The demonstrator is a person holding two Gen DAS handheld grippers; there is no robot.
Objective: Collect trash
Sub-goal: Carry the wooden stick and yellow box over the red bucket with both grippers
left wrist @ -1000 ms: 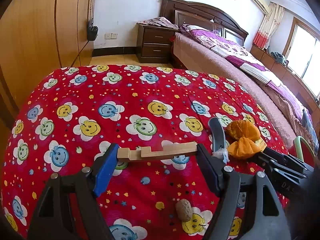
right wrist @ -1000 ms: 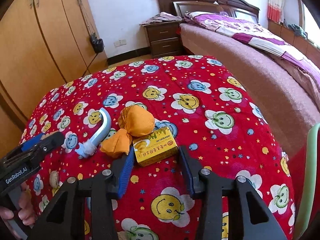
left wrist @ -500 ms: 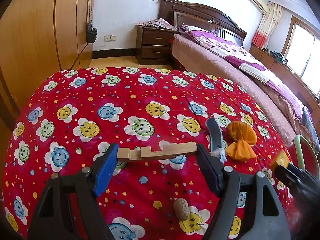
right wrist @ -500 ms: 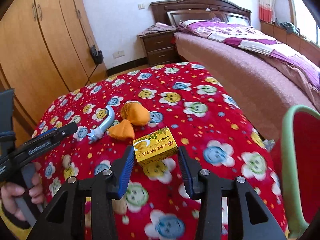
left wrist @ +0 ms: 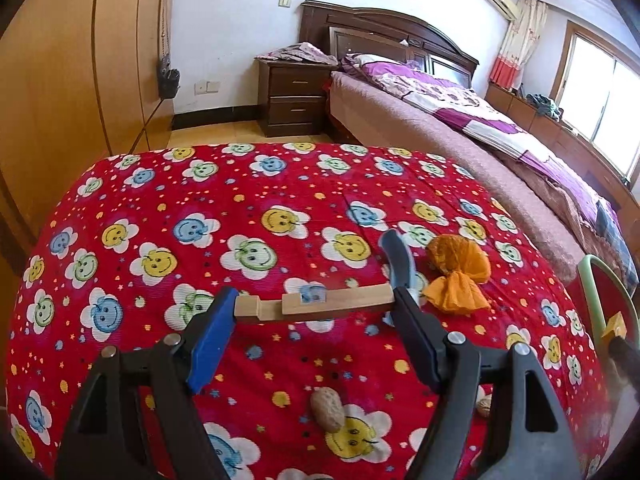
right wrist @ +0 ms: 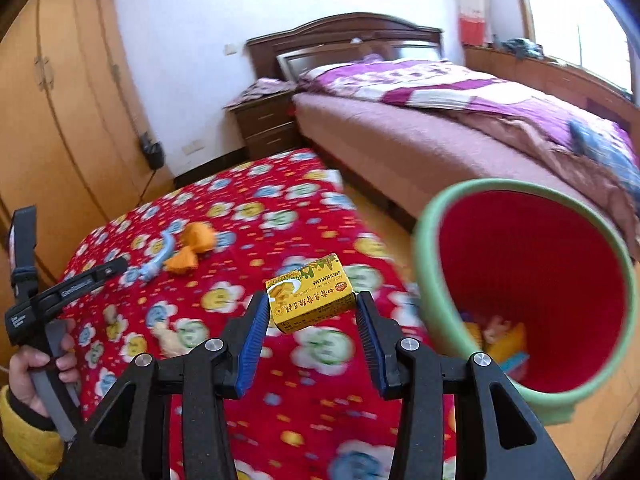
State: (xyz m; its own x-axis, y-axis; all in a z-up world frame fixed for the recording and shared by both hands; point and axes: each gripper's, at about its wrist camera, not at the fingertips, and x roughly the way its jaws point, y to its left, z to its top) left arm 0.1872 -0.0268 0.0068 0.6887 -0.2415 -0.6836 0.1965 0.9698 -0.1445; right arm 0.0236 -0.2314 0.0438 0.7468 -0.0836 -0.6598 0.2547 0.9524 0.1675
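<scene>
1. Left wrist view. The left claw [left wrist: 314, 306] is clamped end to end on a wooden block [left wrist: 316, 305], held level above the red cloth [left wrist: 248, 184] that covers the desk; the grip on its two ends keeps the notched piece from tipping, probably for carrying to the bin. On the cloth lie an orange bag [left wrist: 458, 276] at 2 o'clock from the block, a curved blue tube [left wrist: 394, 258] partly behind the right finger, and a peanut [left wrist: 327, 409] at 6 o'clock. At the frame's 3 o'clock edge only the green rim of the bin [left wrist: 612, 292] shows; its inside is hidden here.

2. Right wrist view. The right claw [right wrist: 311, 310] is clamped on a yellow box [right wrist: 310, 294], held clear of the cloth [right wrist: 312, 412], with the bin [right wrist: 430, 280] at 3 o'clock. Judged from this, the box is about to be dropped in. This view alone shows the bin's red inside with some trash already at the bottom, and the left hand [right wrist: 34, 376] on its handle at 8 o'clock. The bag [right wrist: 192, 246] and tube [right wrist: 160, 258] lie at 10 o'clock. The picture is blurred.
</scene>
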